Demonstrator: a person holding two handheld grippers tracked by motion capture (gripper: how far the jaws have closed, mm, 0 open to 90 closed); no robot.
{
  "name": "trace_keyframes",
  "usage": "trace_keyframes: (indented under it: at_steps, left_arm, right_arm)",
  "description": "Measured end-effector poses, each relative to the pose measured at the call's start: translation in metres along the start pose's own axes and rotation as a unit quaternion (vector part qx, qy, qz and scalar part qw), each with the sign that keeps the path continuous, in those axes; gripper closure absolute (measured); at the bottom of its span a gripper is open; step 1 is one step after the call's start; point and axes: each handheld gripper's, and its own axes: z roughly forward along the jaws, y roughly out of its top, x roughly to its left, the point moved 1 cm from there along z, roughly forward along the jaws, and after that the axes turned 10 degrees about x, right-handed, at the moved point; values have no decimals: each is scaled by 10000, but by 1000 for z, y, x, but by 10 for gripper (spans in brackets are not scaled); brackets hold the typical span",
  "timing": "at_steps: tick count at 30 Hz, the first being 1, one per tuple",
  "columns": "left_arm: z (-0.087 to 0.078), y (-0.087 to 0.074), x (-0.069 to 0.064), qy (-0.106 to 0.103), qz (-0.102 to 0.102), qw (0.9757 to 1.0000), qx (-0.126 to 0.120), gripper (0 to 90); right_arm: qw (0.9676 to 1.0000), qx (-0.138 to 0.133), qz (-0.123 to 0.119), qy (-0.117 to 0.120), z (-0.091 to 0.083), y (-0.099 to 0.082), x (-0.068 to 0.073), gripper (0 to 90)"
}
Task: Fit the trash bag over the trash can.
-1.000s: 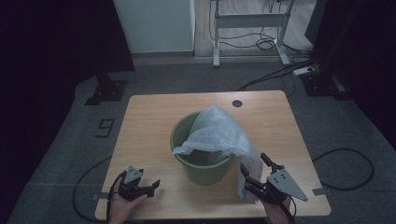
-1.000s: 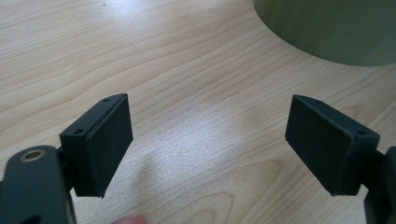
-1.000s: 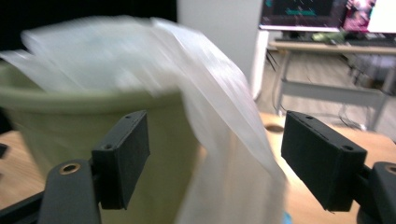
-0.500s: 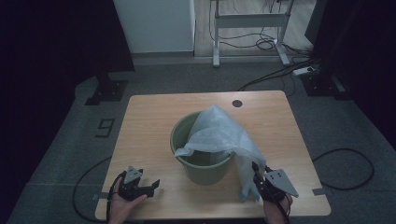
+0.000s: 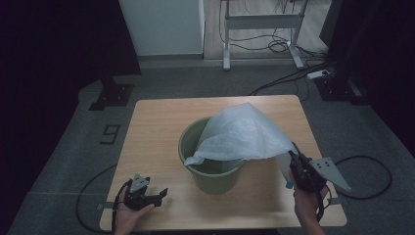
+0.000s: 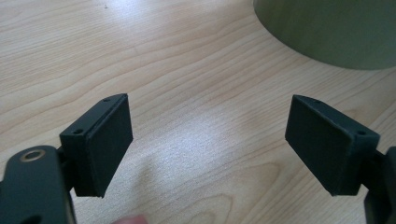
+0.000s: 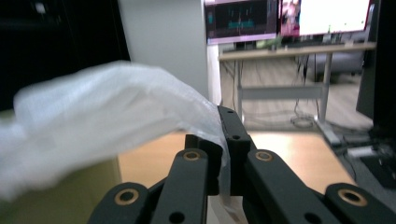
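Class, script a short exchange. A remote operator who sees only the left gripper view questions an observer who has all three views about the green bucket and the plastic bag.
Operator: My left gripper is open over bare wood, with a green wall ahead. What is it?
Observer: A green bucket in the middle of the table.
Operator: Anything on it?
Observer: A translucent plastic bag is draped over its rim and rises to a peak.
Operator: Where is the other gripper?
Observer: The right gripper is to the right of the bucket. Its jaws have just closed on the bag's edge.
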Motion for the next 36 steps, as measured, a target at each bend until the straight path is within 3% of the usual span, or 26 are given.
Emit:
trace_keyframes:
  at_steps: [7, 13, 15, 19, 21, 28, 36]
  left_arm:
    - [-2, 1, 1, -56, -88, 9999, -97, 150]
    - [-3, 1, 0, -49, -71, 9999, -114, 150]
    - [-3, 1, 0, -47, -67, 9999, -110, 150]
    - [-3, 1, 1, -38, -66, 9999, -109, 150]
    - [-4, 2, 1, -124, -145, 9997, -156, 150]
    - [-16, 10, -3, -352, -408, 9974, -479, 159]
    - [-39, 25, -18, -408, -343, 9939, -966, 171]
  right_arm:
    - [9977, -668, 8, 130, -10, 57, 7, 877]
    - [9956, -827, -119, 424, -12, 79, 28, 877]
    - [9955, -801, -151, 474, -10, 79, 33, 877]
    - [9947, -584, -364, 760, 2, 70, 56, 877]
    - [9942, -481, -436, 863, 7, 65, 63, 876]
    - [9901, -100, -592, 1268, 19, 43, 85, 875]
    - [9836, 147, -814, 1605, 25, 23, 110, 869]
